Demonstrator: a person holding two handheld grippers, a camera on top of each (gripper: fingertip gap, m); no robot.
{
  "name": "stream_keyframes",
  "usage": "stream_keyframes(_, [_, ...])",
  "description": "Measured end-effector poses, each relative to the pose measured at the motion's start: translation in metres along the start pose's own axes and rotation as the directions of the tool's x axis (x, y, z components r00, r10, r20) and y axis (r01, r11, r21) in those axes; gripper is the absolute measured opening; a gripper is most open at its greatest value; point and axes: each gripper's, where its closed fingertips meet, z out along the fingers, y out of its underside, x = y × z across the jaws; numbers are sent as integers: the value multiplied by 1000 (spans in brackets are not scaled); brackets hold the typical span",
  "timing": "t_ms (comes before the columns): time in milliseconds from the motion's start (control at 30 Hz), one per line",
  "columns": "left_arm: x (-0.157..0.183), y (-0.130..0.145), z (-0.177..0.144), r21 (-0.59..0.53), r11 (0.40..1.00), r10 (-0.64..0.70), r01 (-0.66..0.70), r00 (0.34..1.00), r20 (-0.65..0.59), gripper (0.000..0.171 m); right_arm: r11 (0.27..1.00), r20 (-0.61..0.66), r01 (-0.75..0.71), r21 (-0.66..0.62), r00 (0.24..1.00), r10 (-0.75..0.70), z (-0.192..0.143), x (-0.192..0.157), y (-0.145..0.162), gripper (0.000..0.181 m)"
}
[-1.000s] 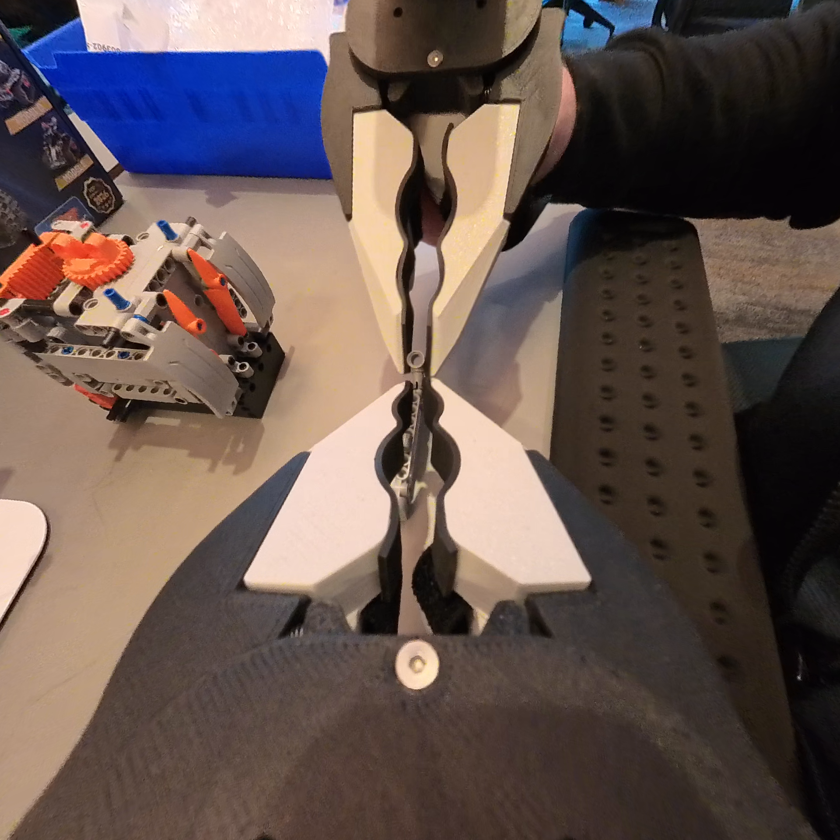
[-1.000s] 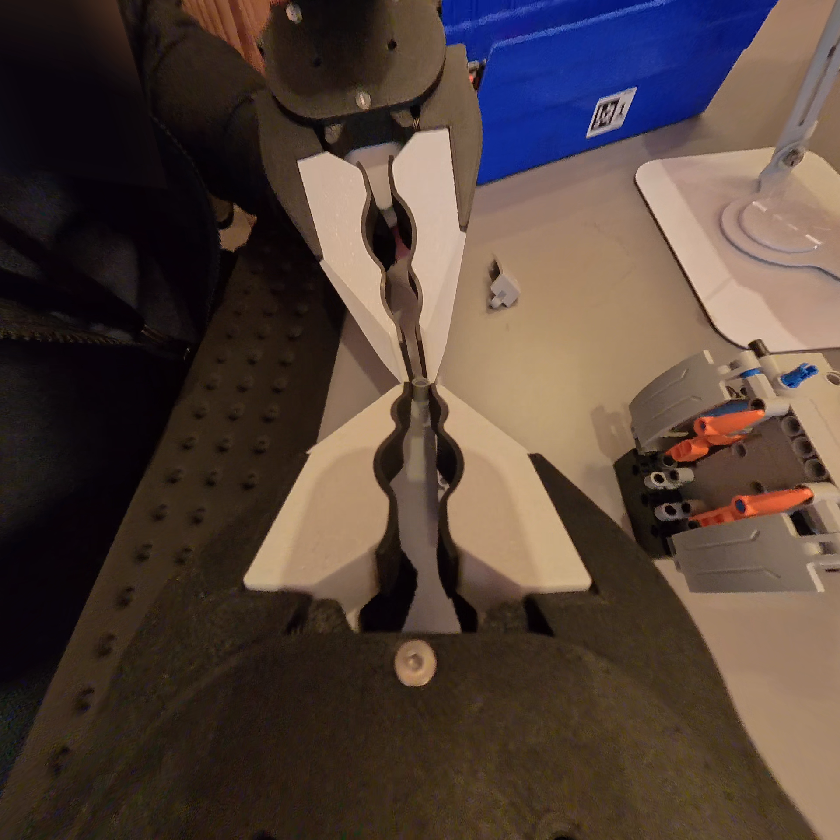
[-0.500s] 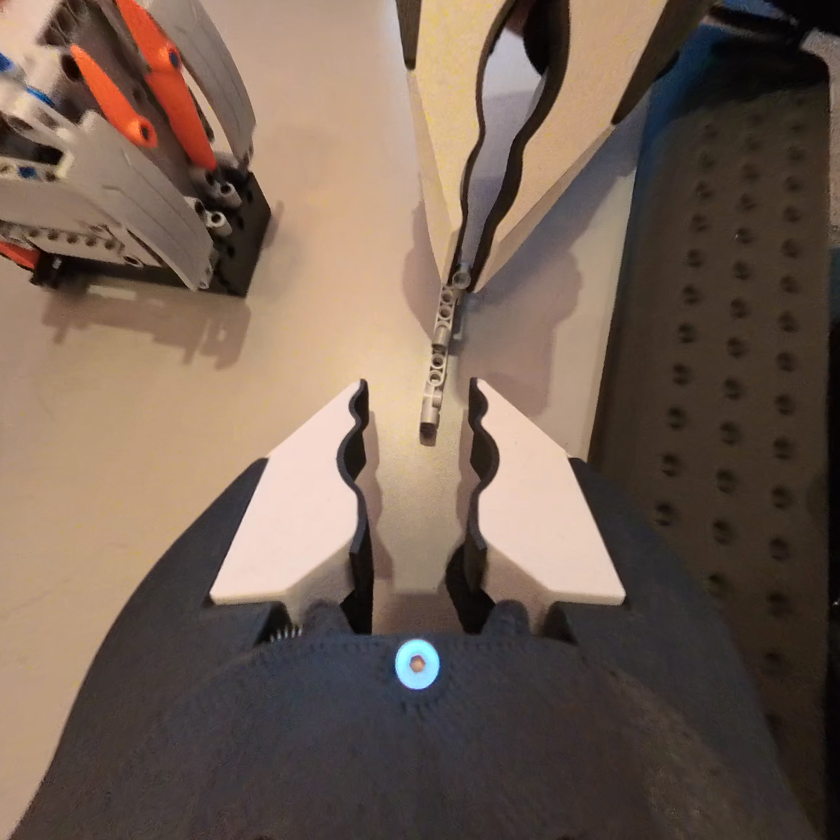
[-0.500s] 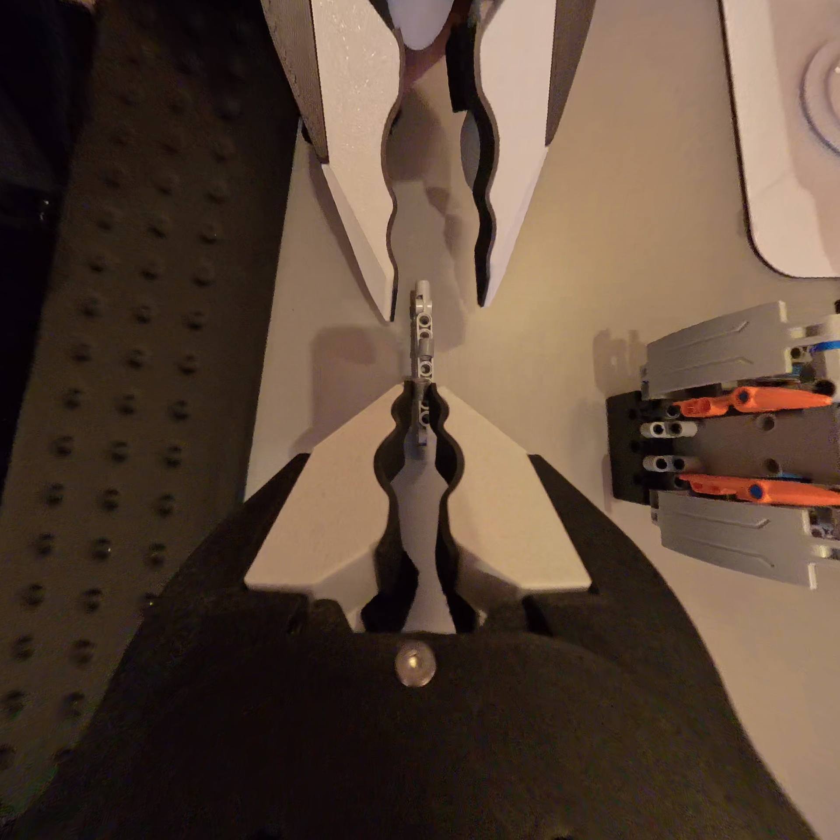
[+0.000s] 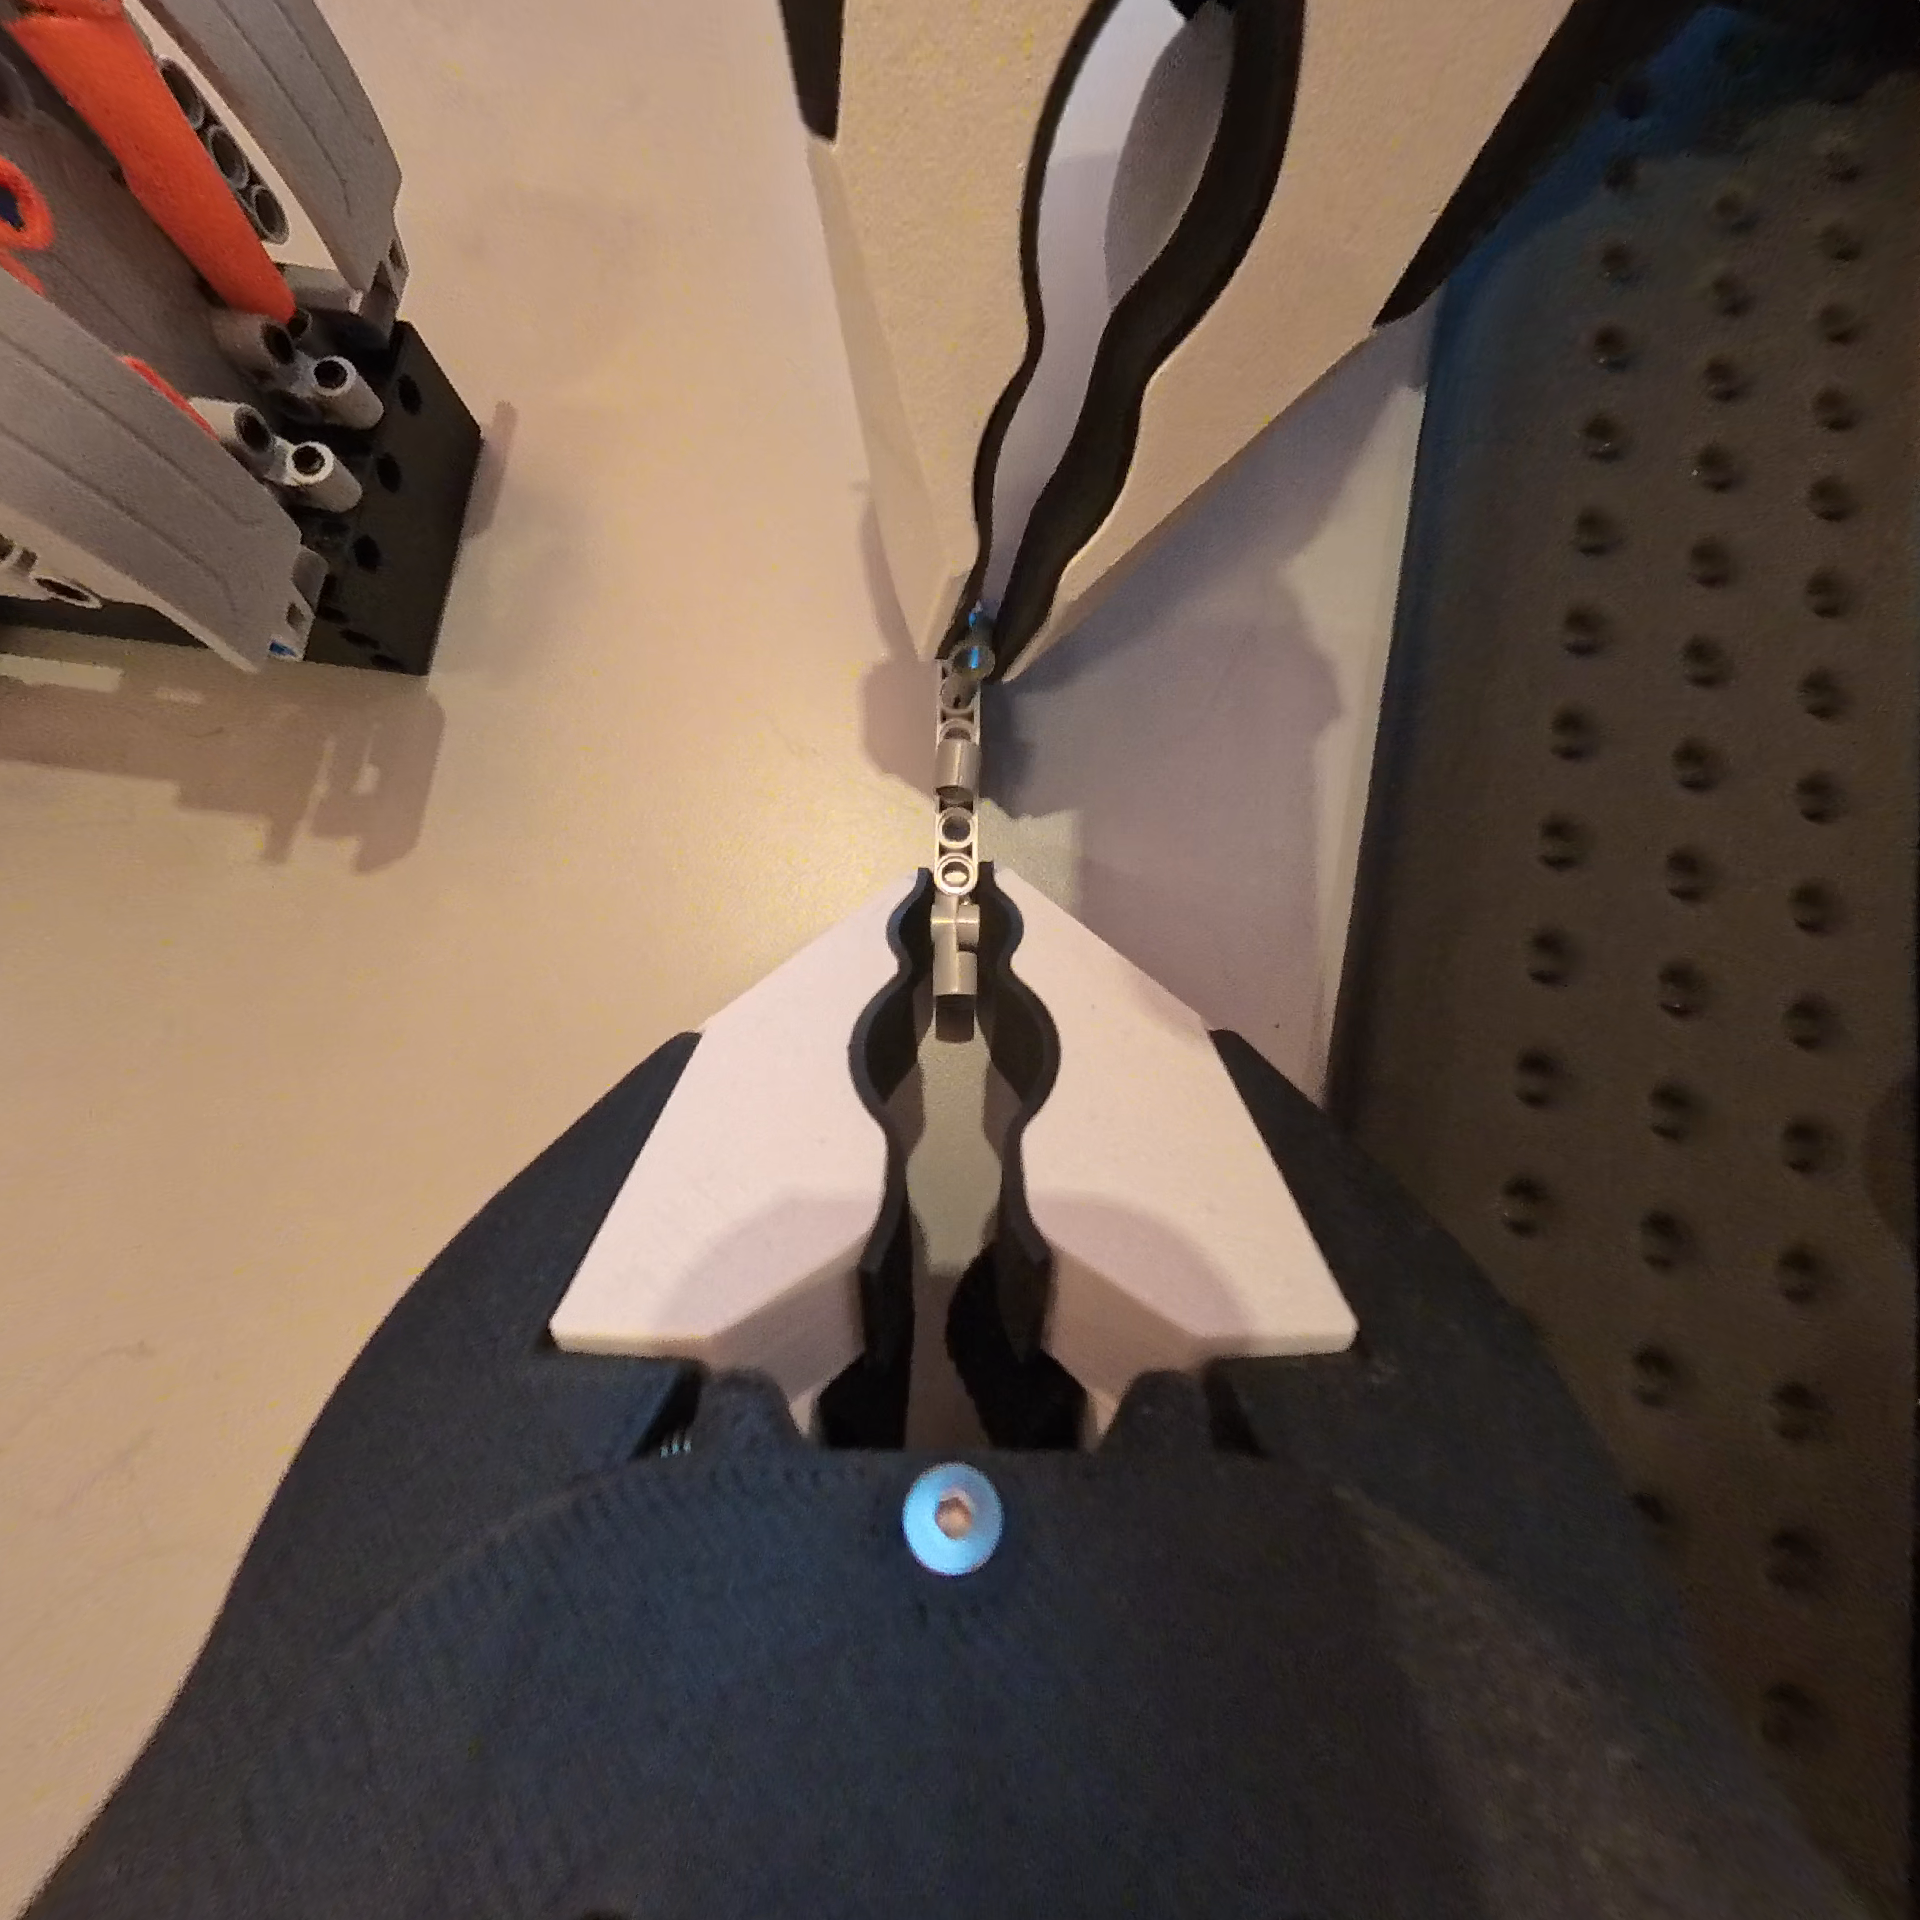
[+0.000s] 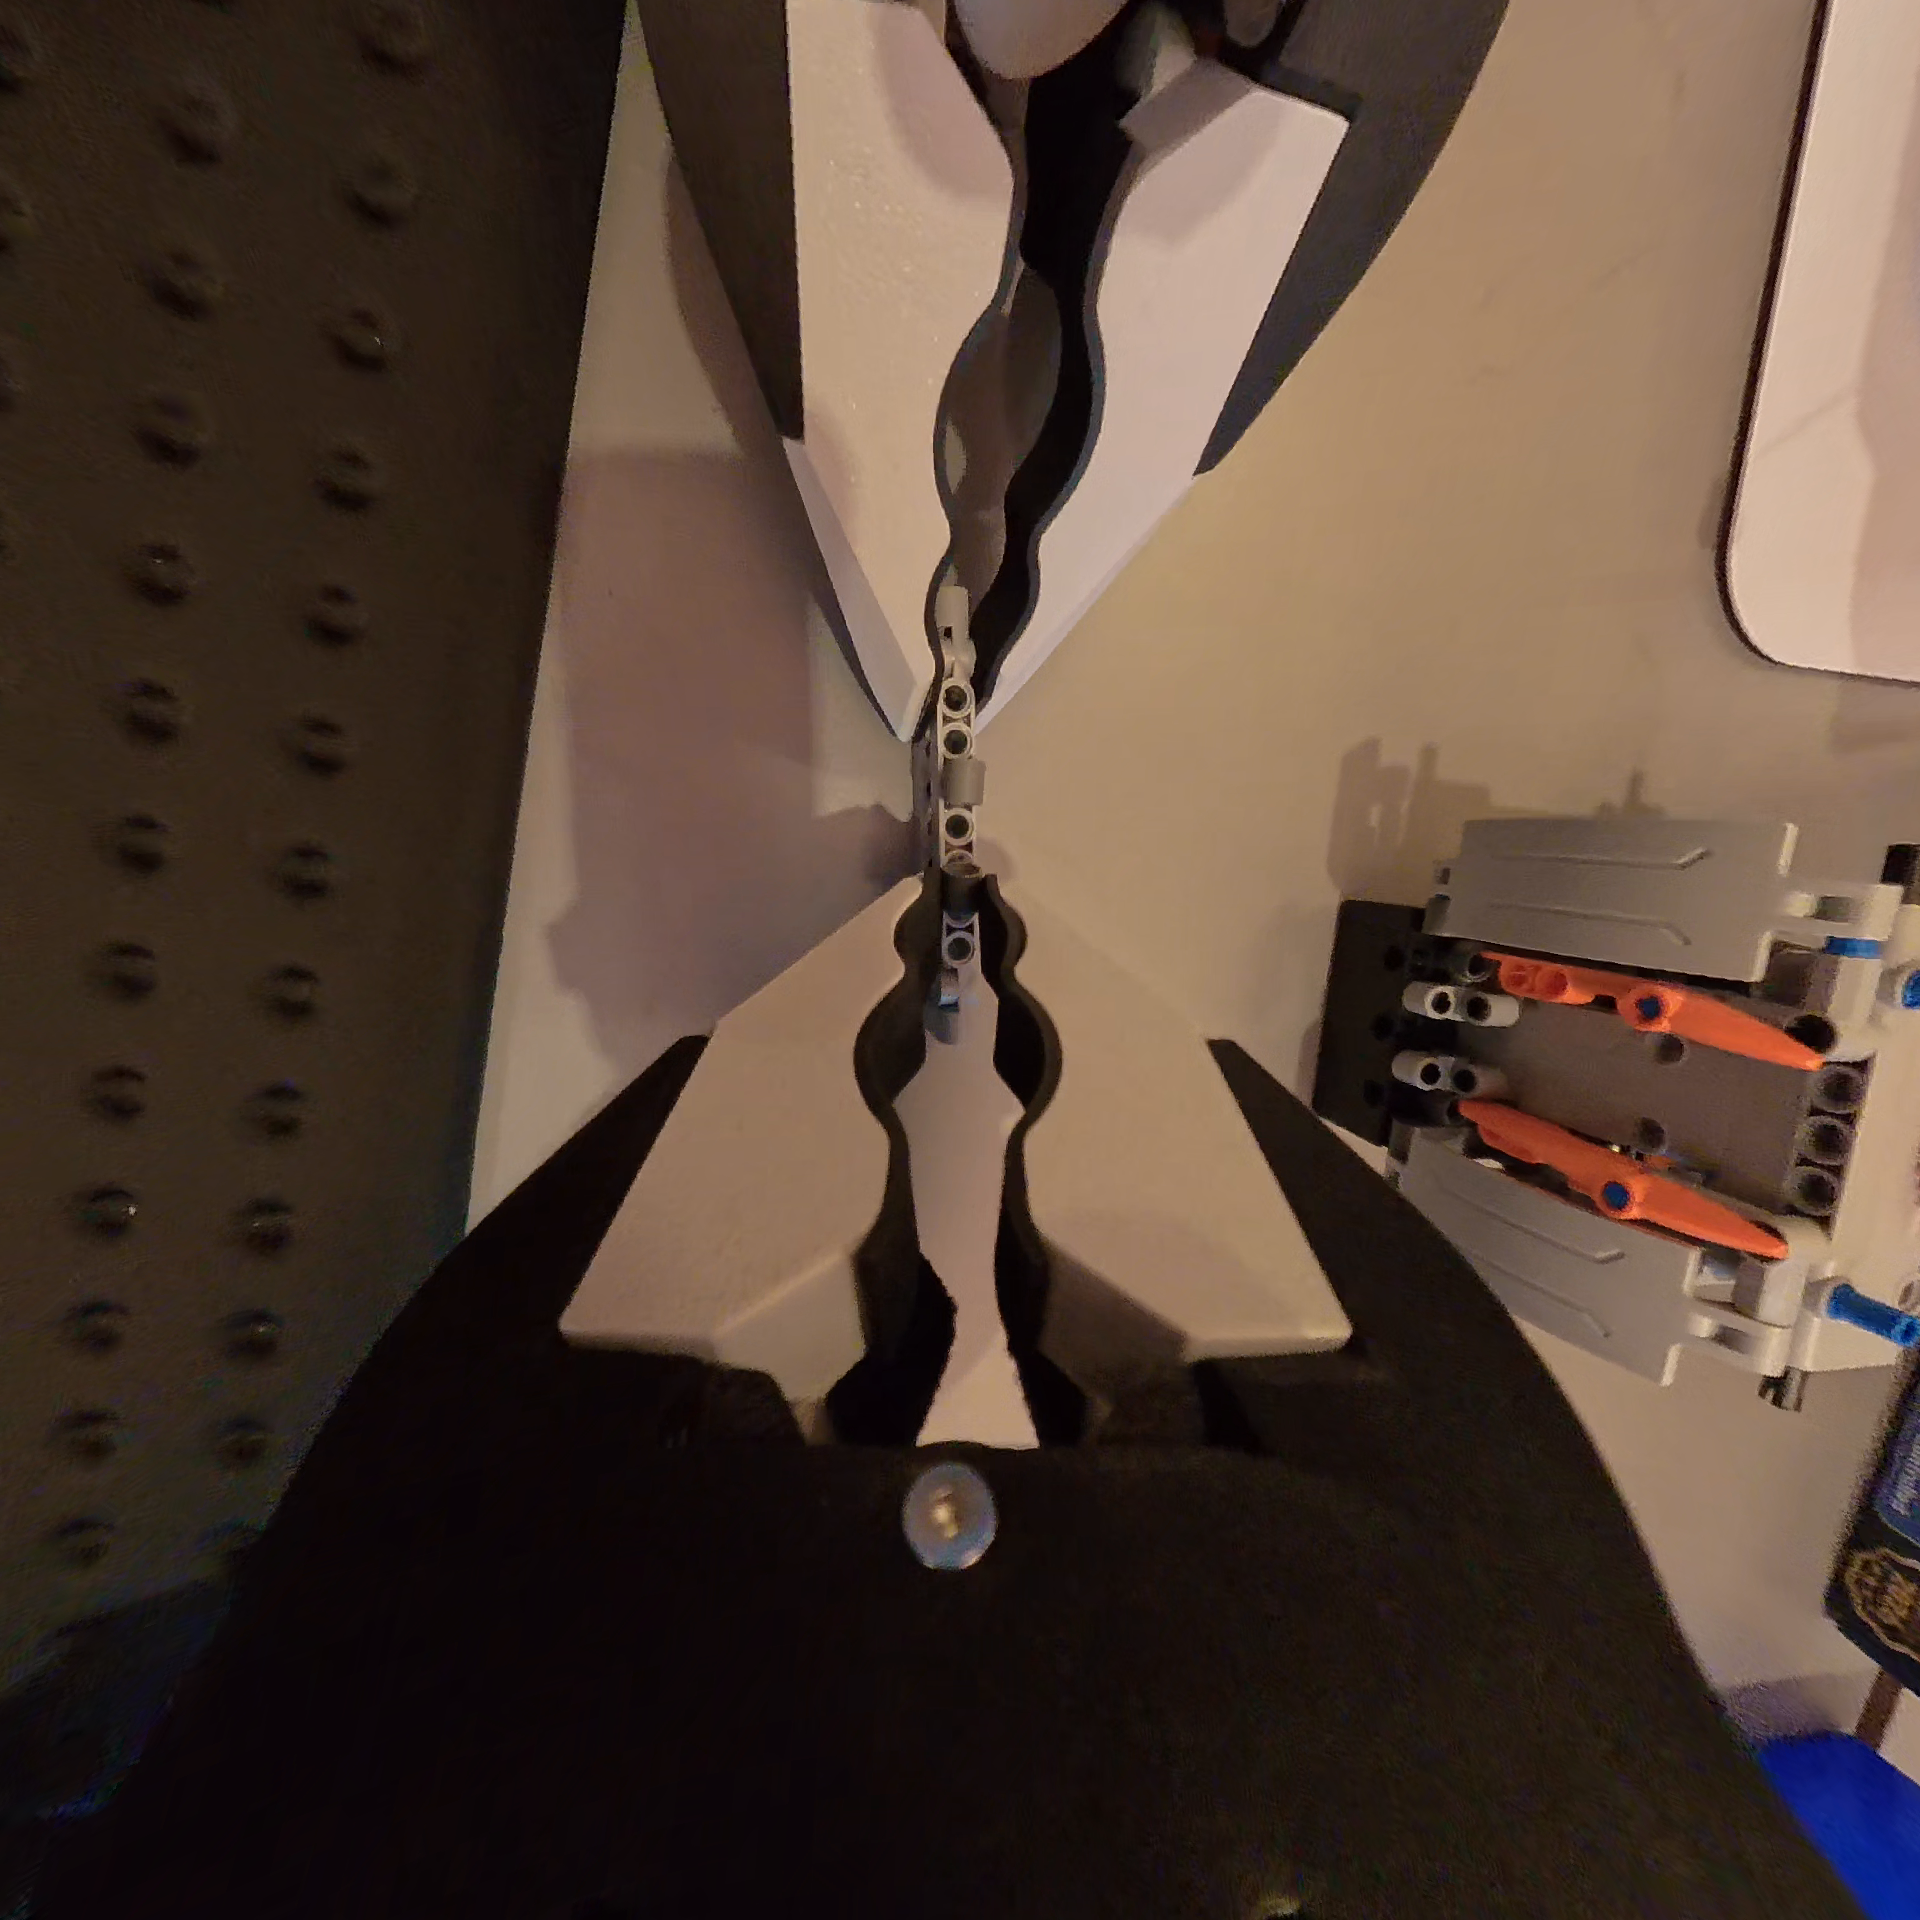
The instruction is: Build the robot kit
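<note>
Fingers of both our grippers pinch one thin grey holed beam (image 5: 956, 831) end to end: left gripper (image 5: 958, 894) on the near end, right gripper (image 6: 951, 883) opposite, low over the table (image 5: 623, 935). We see it near the table's edge, a grey-and-orange brick model (image 6: 1621, 1101) well apart.

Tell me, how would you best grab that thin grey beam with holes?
By its ends, one from each side, jaws closing across its narrow width. The beam is long and slim; here the left gripper and right gripper each pinch one end, leaving its middle free.
</note>
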Motion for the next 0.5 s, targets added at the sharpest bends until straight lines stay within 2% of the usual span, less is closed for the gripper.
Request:
stream_keyframes(333, [-1,-1,0,0,1000,13,-13,1000,13,5,989,-24,122,-78,992,-125,1,-2,0,4])
stream_keyframes(500, [-1,-1,1,3,1000,4,-4,1000,7,5,988,38,125,-88,992,-122,1,-3,1,4])
